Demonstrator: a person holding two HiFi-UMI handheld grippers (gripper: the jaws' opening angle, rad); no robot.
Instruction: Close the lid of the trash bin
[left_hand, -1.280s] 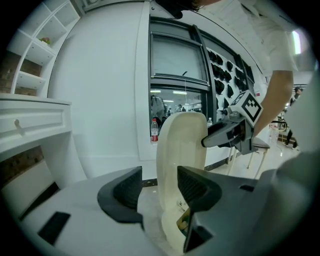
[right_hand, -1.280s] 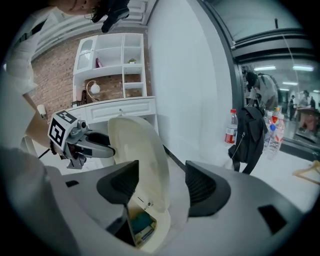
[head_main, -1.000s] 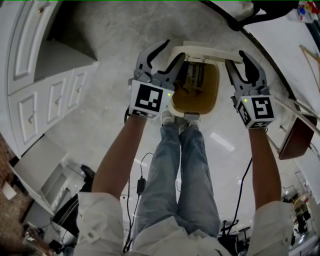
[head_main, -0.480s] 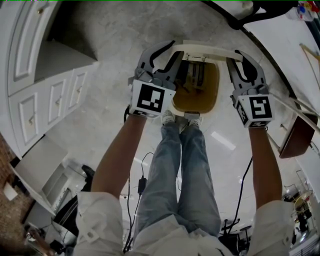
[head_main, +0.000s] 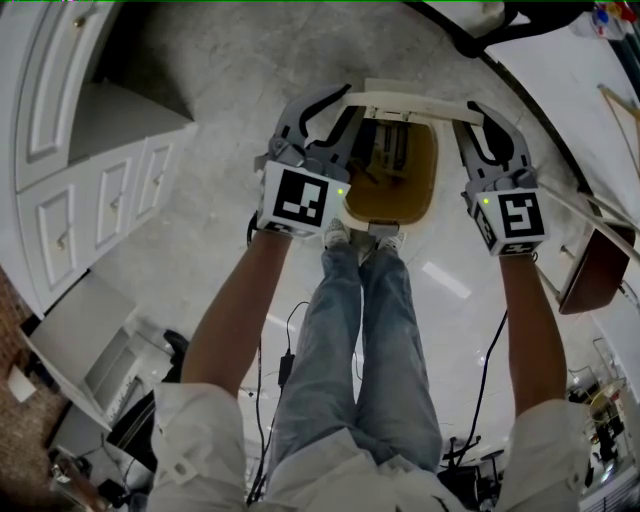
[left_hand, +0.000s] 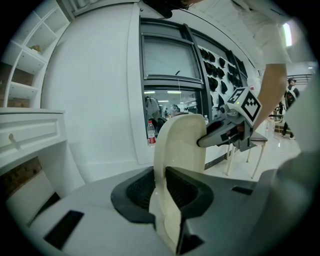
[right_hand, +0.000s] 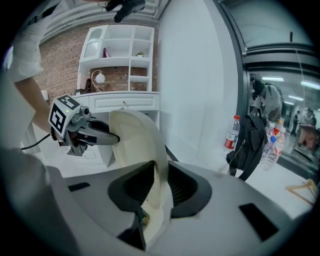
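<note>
The lid (head_main: 410, 100) of the trash bin (head_main: 424, 205) stands raised at the bin's far edge. It is a cream panel seen nearly edge-on from the head view, and the brown inside of the bin lies open below it. The bin sits on the pale stone floor (head_main: 230, 80), just ahead of the person's shoes (head_main: 336, 235).

The left hand-held gripper (head_main: 350, 102) has the lid's left edge between its jaws. They are closing, and in the left gripper view the dark pads already press on the cream panel (left_hand: 180, 145) from both sides. The right hand-held gripper (head_main: 468, 113) is clamped on the opposite edge, and its own view shows the lid (right_hand: 135, 135) pinched between the pads.

By my reading, the task is only at the grasping stage. Both holds look set, but the lid is fully up and nothing has been lowered. What remains is to swing it forward and down onto the rim, then let go.

A white cabinet (head_main: 90, 190) with drawers stands to the left. A water bottle (right_hand: 232, 132) and a black bag (right_hand: 247, 140) rest on a white counter (right_hand: 292, 172) behind the bin.
</note>
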